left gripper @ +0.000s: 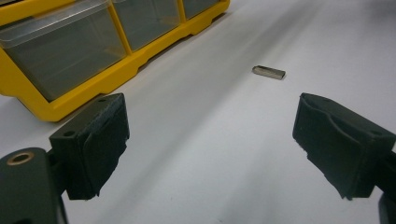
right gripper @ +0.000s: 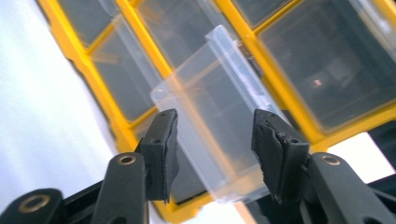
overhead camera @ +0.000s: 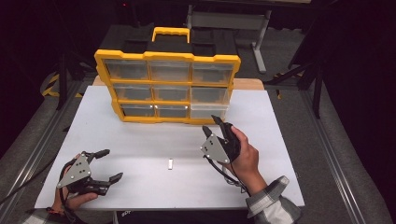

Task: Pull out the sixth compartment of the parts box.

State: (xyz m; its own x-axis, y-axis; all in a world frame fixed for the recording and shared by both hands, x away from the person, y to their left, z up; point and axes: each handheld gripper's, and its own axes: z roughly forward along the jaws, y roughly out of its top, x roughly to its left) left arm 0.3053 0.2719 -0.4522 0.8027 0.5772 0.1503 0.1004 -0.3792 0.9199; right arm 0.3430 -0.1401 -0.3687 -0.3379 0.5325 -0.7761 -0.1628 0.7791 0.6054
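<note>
- Your left gripper (overhead camera: pixel 105 164): low at the near left of the table (overhead camera: pixel 140 140), jaws wide apart, holding nothing.
- Small metal piece (overhead camera: pixel 170 164): lying loose on the table, between your two grippers.
- Your right gripper (overhead camera: pixel 211 123): jaws parted, empty, at the bottom-right clear drawer (right gripper: pixel 219 116) of the yellow organizer (overhead camera: pixel 168 86), which juts out.
- Risk: a skewed pull could jam the drawer or drag the organizer.

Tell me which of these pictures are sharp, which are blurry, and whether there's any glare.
High view: dim surroundings, white table evenly lit, organizer fairly sharp. Left gripper view: the small metal piece is crisp, the jaws softer. Right gripper view: the clear drawer looks hazy, and the table is washed out to white.
</note>
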